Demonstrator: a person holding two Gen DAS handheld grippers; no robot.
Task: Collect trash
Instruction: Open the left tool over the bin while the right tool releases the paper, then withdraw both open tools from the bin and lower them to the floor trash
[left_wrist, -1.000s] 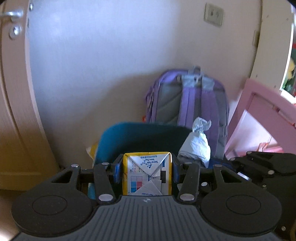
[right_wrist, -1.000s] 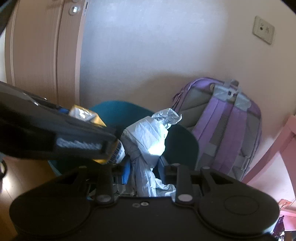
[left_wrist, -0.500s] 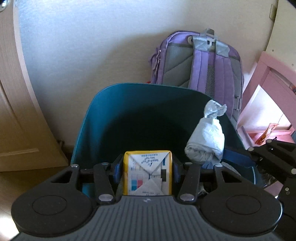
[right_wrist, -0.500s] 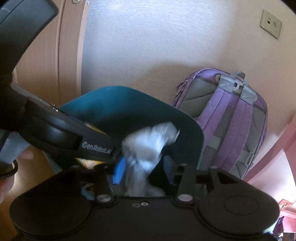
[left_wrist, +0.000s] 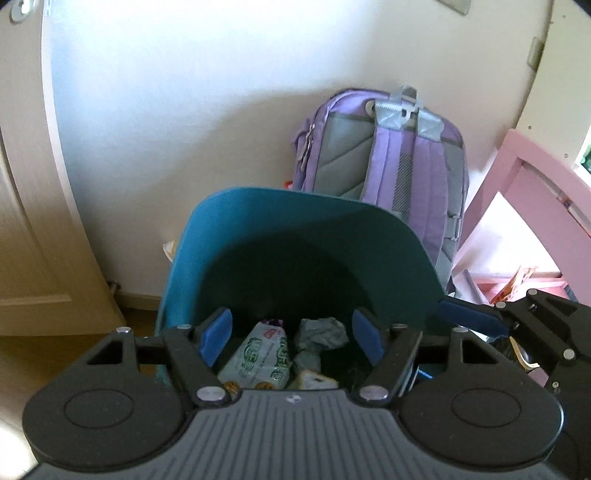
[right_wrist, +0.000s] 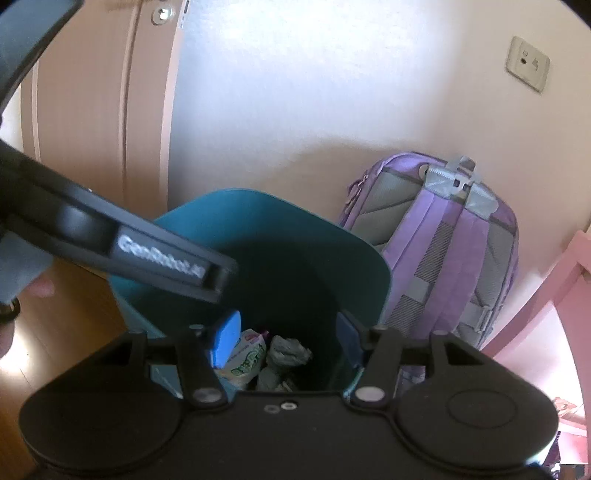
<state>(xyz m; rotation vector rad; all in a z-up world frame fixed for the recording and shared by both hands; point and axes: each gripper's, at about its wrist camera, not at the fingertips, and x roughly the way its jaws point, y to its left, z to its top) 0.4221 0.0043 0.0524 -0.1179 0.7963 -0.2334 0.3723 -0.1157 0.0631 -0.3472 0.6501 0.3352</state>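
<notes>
A pale wall (left_wrist: 184, 122) and door (right_wrist: 92, 110) rise over wood floor (right_wrist: 70, 295), a backpack (left_wrist: 399, 184) leaning behind the teal bin (left_wrist: 295, 229) where the wrapper (left_wrist: 262, 358) and wad (left_wrist: 321, 334) lie under the left gripper (left_wrist: 291, 338) and right gripper (right_wrist: 286, 338), both empty, jaws opening.

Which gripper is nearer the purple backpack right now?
Right. The right gripper hangs over the teal bin's backpack-side edge, next to the purple backpack. The left gripper is over the bin's middle, farther off. Both jaws are opening, empty.

Pale wall (left_wrist: 184, 110), purple backpack (left_wrist: 388, 158), pink furniture (left_wrist: 524, 177)
</notes>
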